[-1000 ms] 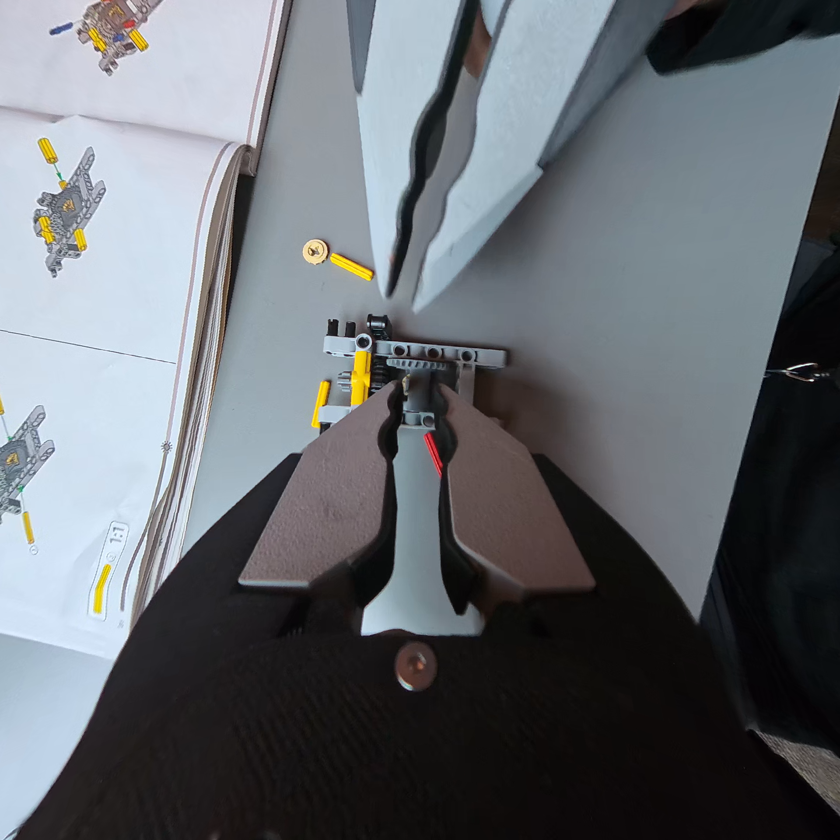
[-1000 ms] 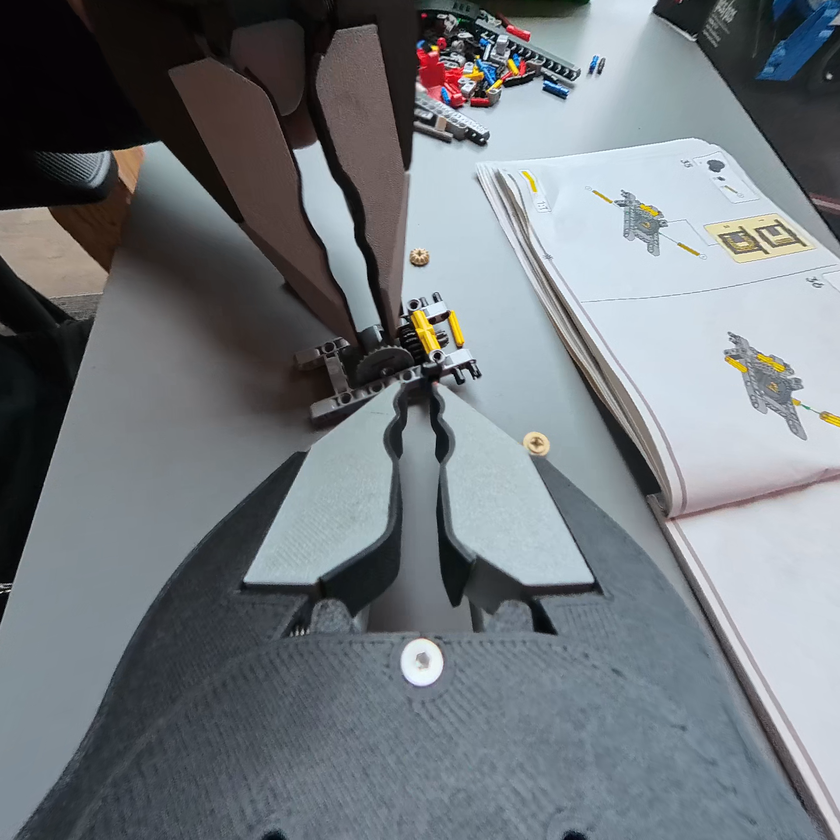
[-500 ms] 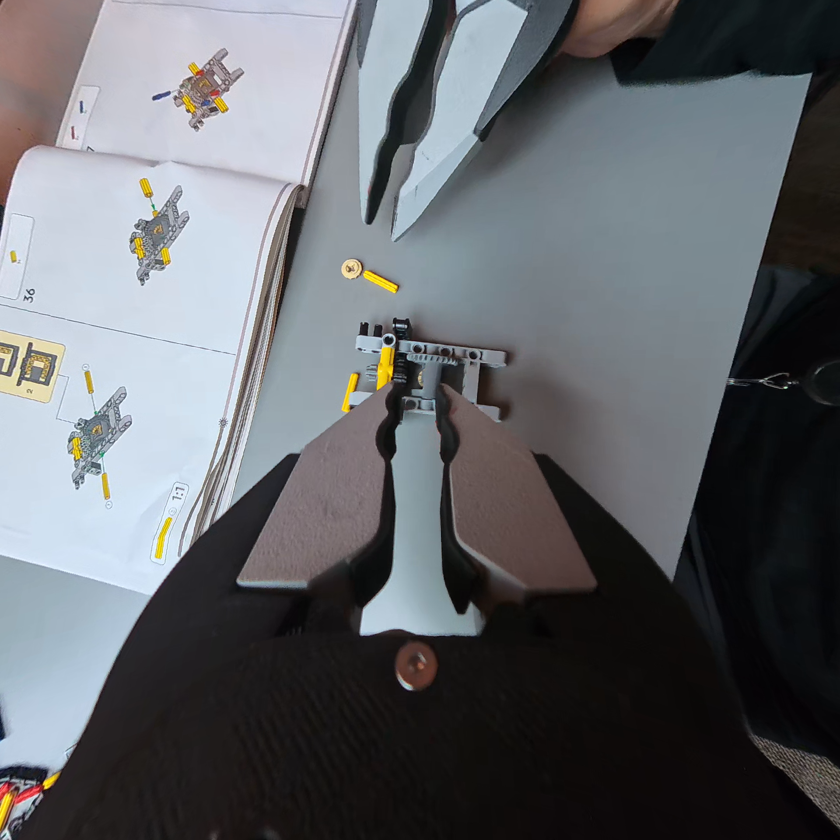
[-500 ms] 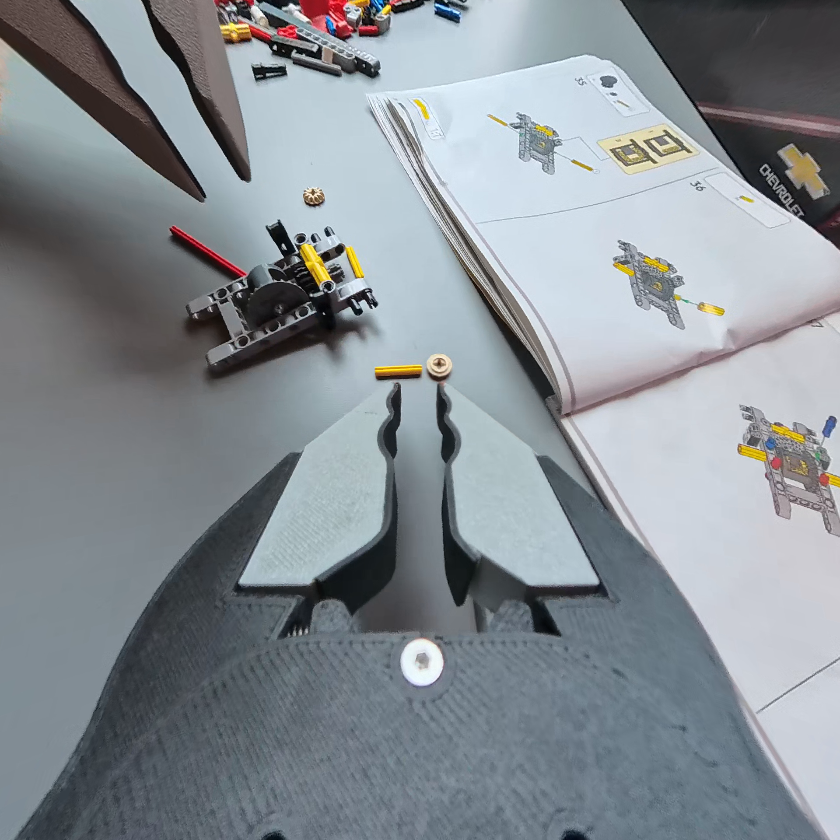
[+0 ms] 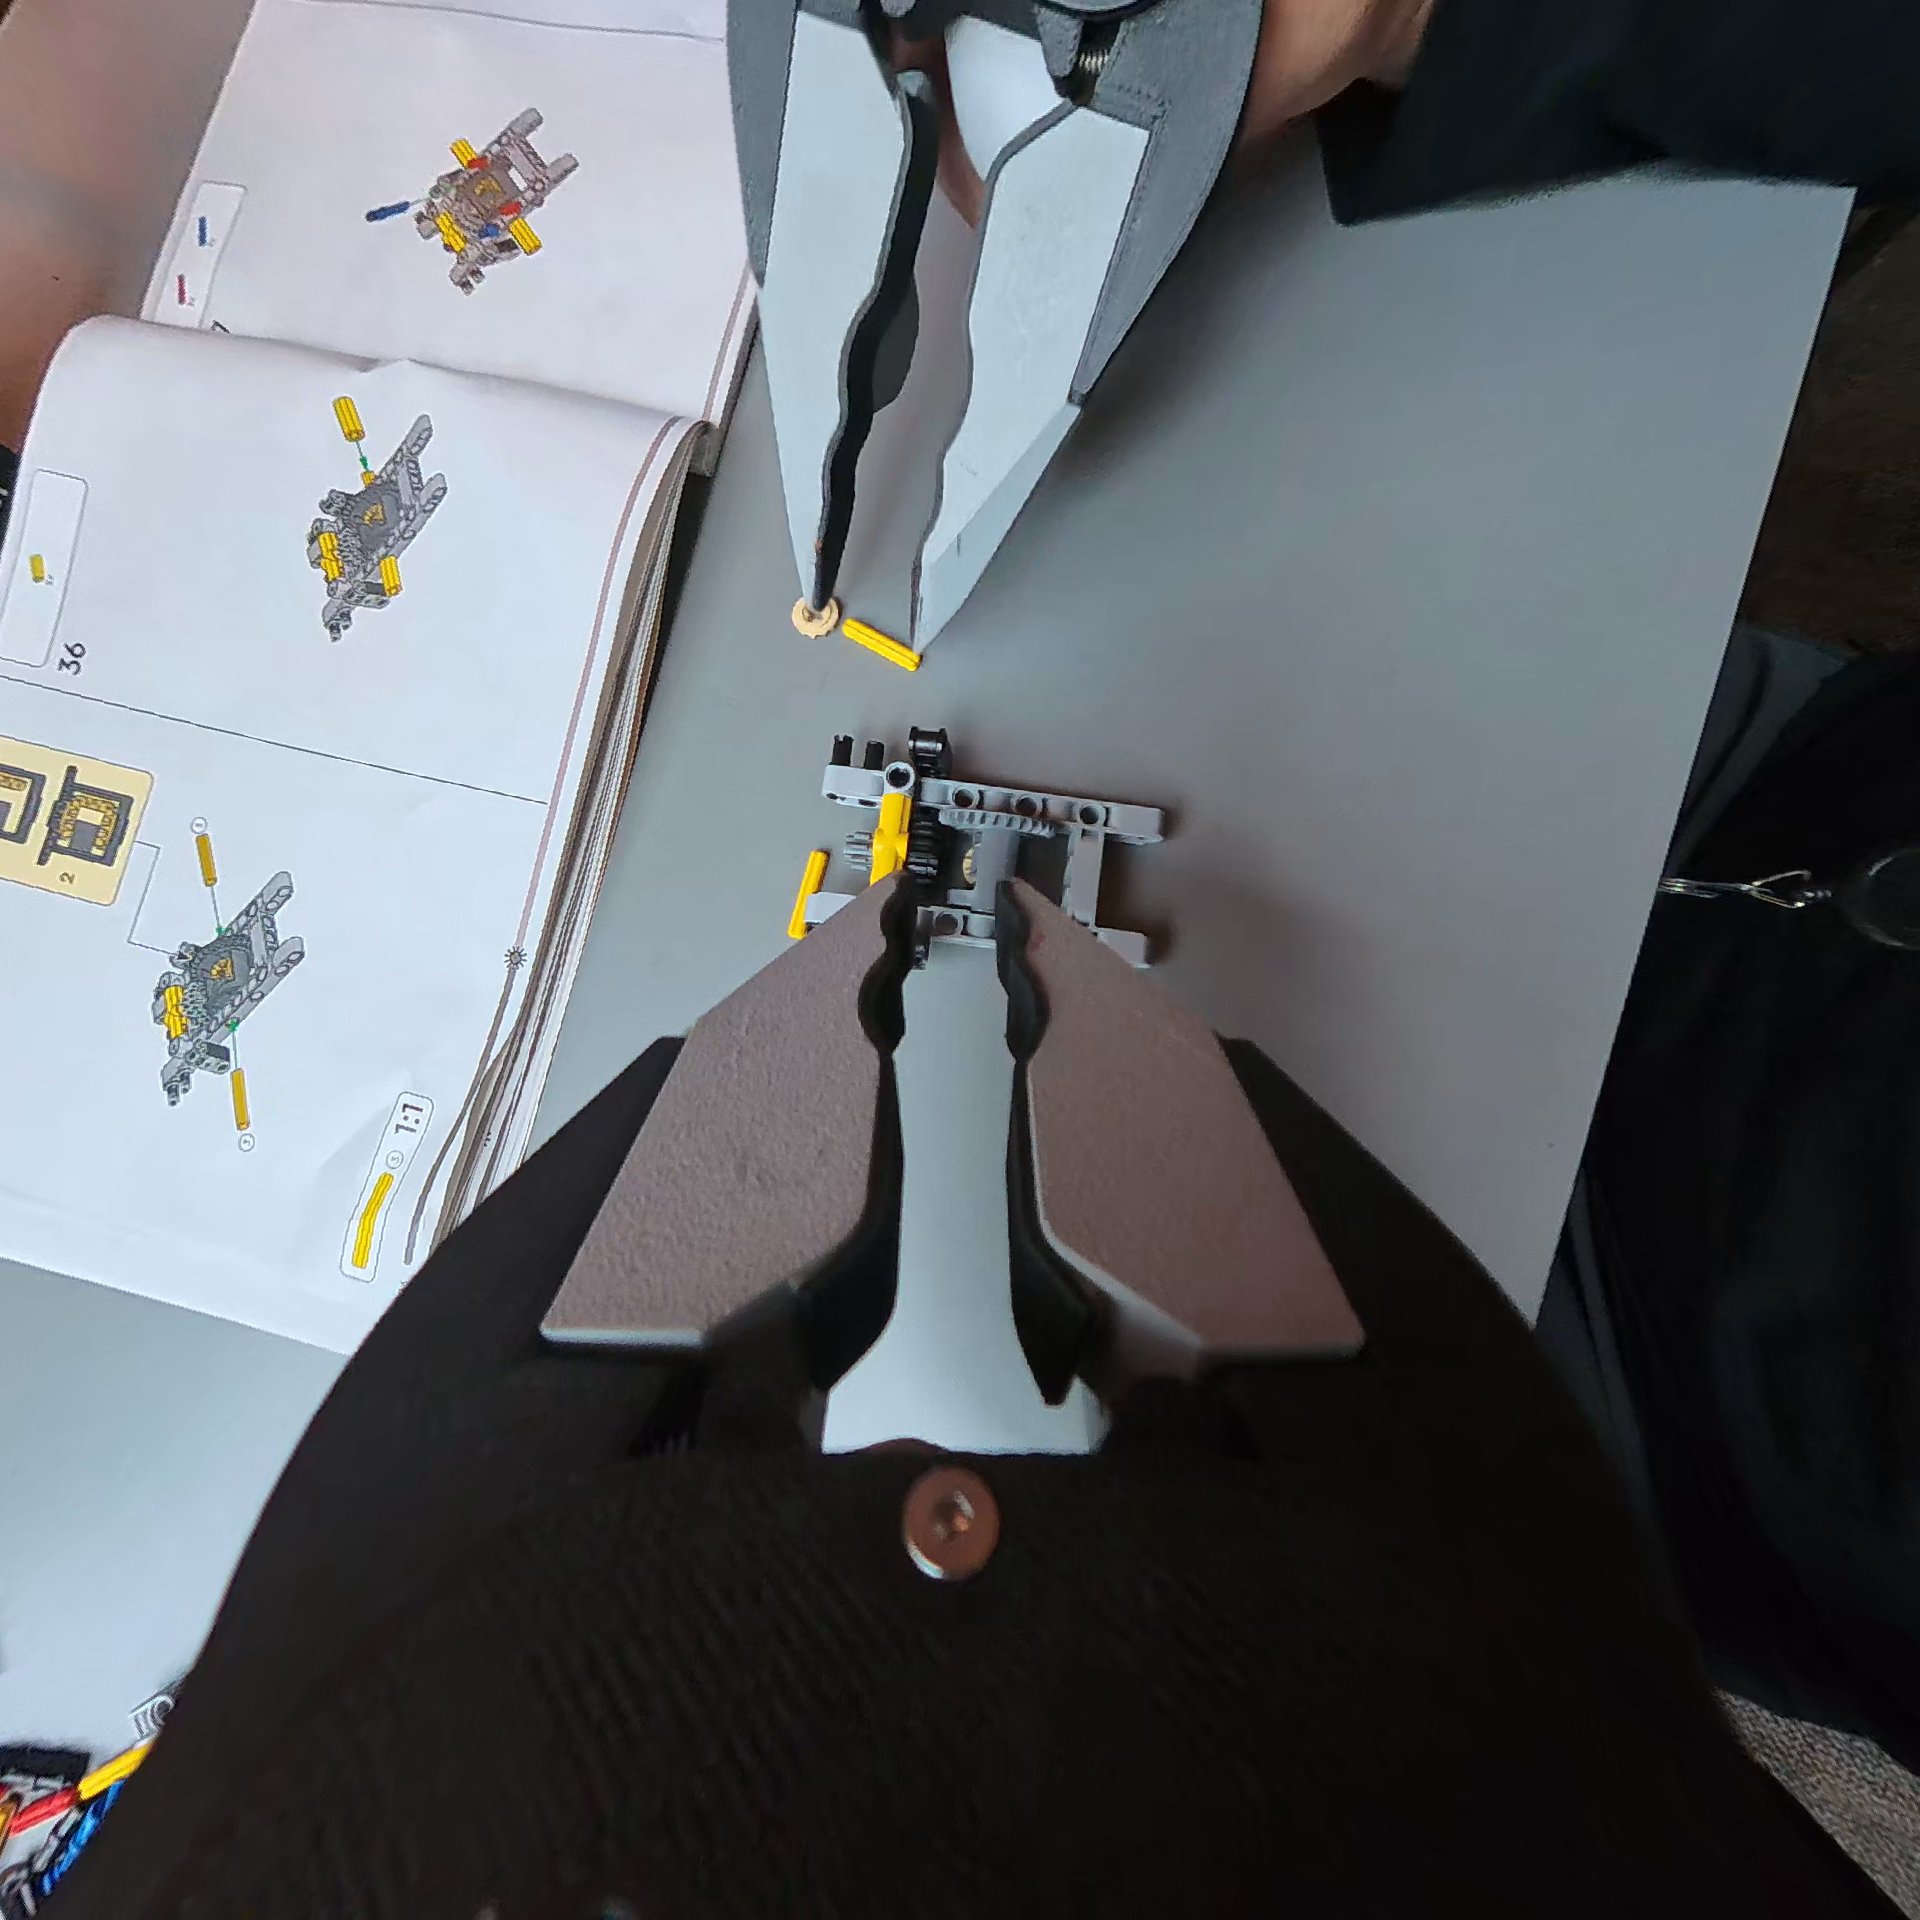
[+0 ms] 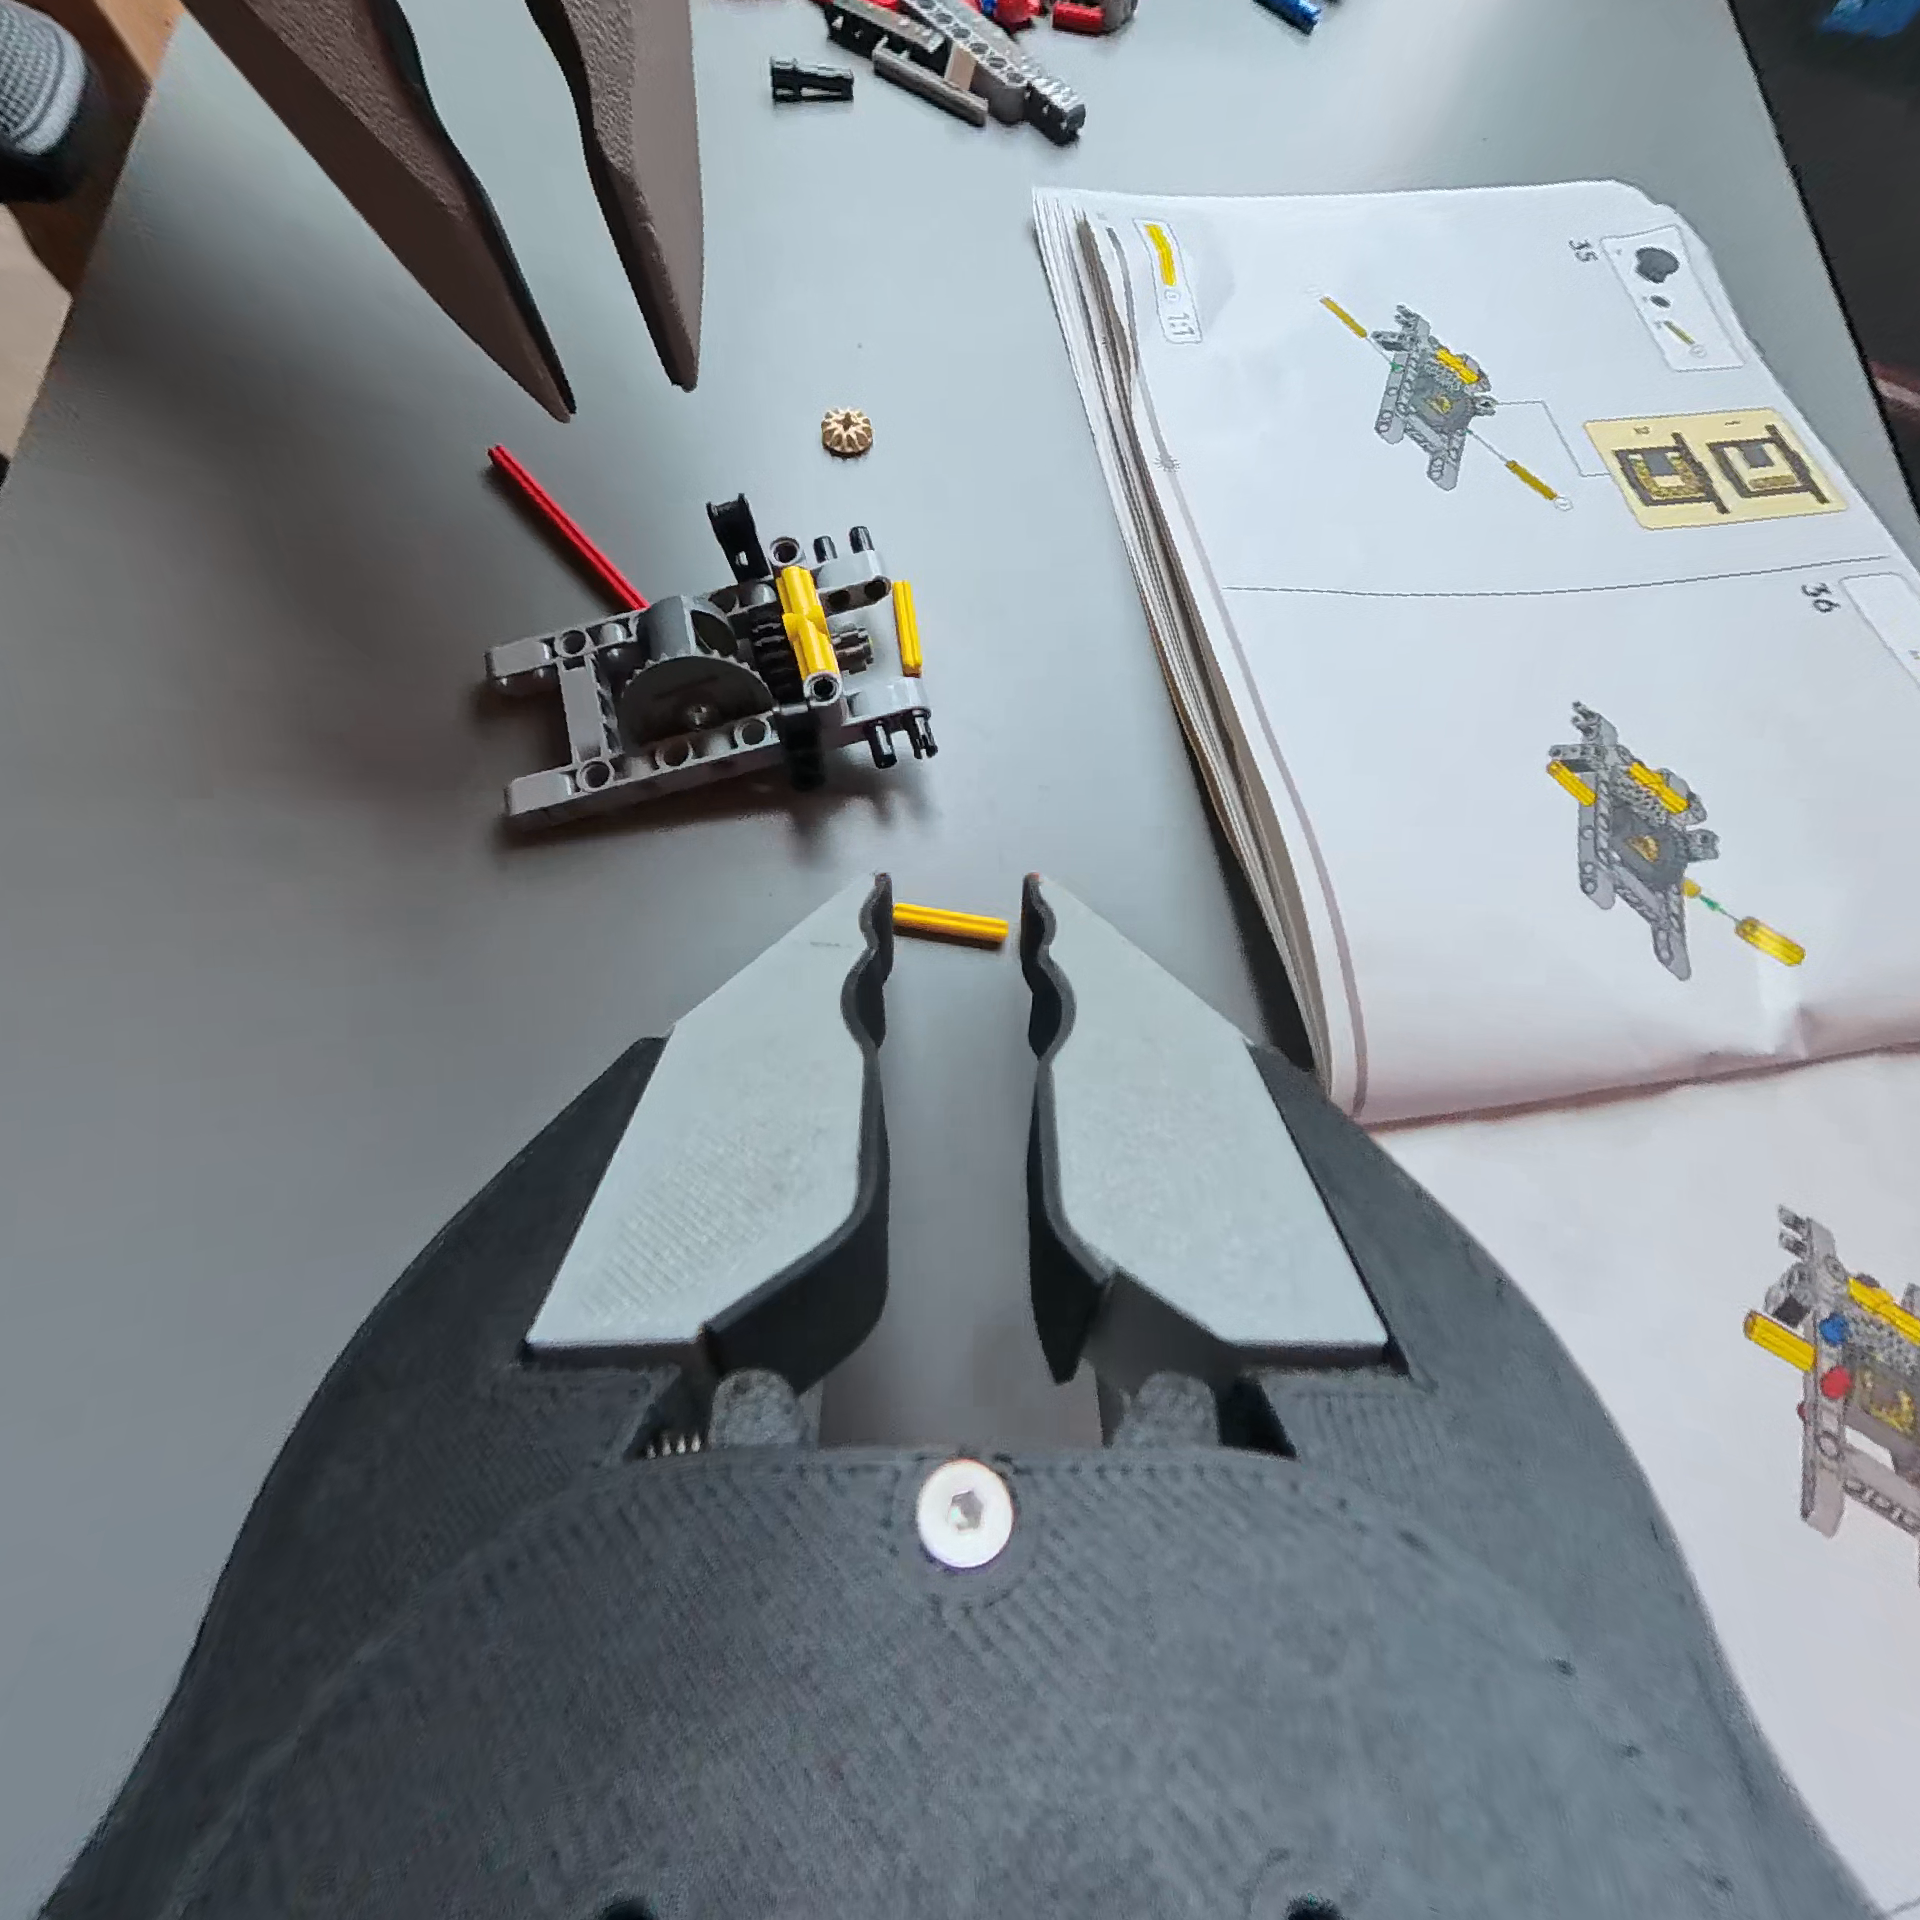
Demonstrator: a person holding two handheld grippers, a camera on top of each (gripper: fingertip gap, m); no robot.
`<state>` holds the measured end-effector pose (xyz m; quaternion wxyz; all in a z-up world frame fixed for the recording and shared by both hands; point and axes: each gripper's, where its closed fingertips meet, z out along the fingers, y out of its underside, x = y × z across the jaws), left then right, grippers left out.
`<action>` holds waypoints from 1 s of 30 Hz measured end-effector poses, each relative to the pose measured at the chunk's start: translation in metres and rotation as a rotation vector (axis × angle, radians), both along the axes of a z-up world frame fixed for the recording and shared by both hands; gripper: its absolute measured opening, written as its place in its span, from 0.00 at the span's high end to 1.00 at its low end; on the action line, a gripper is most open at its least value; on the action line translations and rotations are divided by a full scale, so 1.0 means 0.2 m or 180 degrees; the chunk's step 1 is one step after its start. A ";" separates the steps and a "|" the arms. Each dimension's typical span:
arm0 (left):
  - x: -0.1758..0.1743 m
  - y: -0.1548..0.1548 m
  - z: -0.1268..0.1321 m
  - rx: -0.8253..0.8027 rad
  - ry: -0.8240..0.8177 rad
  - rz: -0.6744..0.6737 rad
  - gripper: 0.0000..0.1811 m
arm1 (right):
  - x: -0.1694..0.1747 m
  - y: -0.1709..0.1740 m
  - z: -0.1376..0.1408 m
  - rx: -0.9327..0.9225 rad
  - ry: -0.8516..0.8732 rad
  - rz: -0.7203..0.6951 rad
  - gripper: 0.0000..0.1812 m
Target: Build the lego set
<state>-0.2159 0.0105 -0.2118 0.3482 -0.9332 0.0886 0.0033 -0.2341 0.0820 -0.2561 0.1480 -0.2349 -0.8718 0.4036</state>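
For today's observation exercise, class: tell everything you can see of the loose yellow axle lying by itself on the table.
The yellow axle is a short, slim plastic rod, ridged along its length. It lies flat on the grey table, crosswise between the open fingertips of the right gripper, not yet gripped. One end lies close to a small tan gear. The half-built assembly sits just beyond it, apart.
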 end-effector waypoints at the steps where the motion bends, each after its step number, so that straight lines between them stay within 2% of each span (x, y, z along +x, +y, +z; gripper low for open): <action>1: 0.00 0.00 0.00 0.0001 -0.0007 0.0000 0.93 | 0.00 0.00 -0.02 0.0048 -0.0043 0.0029 0.88; 3: 0.00 0.00 -0.01 -0.0008 -0.0006 0.0001 0.93 | 0.02 0.00 -0.06 0.0140 -0.0125 0.0067 0.88; 10: -0.02 -0.01 -0.01 0.0001 -0.0031 0.0026 0.93 | 0.09 0.00 -0.06 0.0068 -0.0228 0.0208 0.89; 16: -0.04 -0.02 -0.01 -0.0006 -0.0041 0.0038 0.93 | 0.05 0.01 -0.03 -0.0034 -0.0176 0.0144 0.90; 21: -0.03 -0.03 -0.02 -0.0028 -0.0035 0.0031 0.93 | 0.08 -0.01 -0.06 0.0147 -0.0119 0.0273 1.00; 27: -0.03 -0.03 -0.02 -0.0033 -0.0030 0.0031 0.93 | 0.10 0.00 -0.06 0.0116 -0.0132 0.0292 1.00; 30: -0.03 -0.03 -0.02 -0.0037 -0.0023 0.0031 0.93 | 0.08 0.02 -0.03 -0.0010 -0.0129 0.0219 0.96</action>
